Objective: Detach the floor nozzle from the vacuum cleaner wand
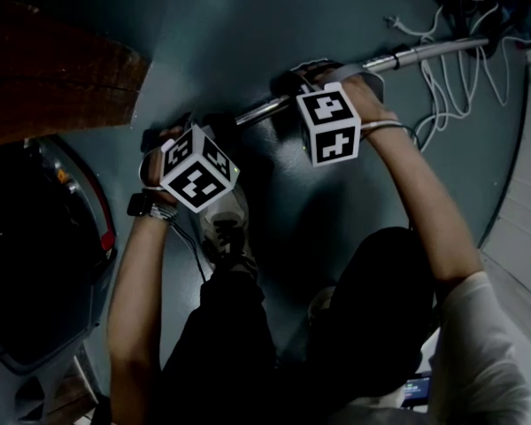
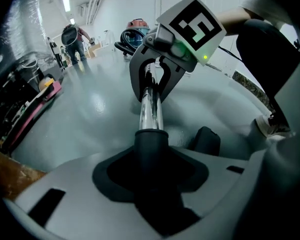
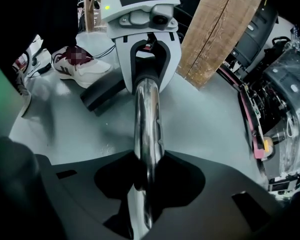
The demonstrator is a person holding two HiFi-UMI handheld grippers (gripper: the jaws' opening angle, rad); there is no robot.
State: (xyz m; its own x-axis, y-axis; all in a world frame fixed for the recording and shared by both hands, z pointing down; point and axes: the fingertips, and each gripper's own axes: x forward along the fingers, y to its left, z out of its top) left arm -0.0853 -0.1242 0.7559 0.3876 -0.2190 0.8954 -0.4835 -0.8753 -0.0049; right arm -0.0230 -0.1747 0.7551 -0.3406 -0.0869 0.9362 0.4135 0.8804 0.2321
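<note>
The chrome vacuum wand (image 1: 407, 57) lies low over the grey floor, running from upper right toward the middle. My right gripper (image 1: 317, 80) is shut on the chrome tube (image 3: 146, 124). My left gripper (image 1: 175, 142) is shut on the black collar (image 2: 151, 143) at the wand's lower end, where the nozzle's neck joins the tube. In the left gripper view the right gripper (image 2: 155, 81) straddles the tube further up. The black floor nozzle (image 3: 102, 96) shows beside the left gripper (image 3: 147, 71) in the right gripper view; part of it (image 2: 207, 140) lies on the floor.
A wooden block (image 1: 53, 78) sits at upper left, with a dark machine (image 1: 35, 264) below it. White cables (image 1: 451, 78) tangle near the wand's far end. The holder's shoe (image 1: 226, 228) stands just behind the left gripper. A person (image 2: 72, 39) works far off.
</note>
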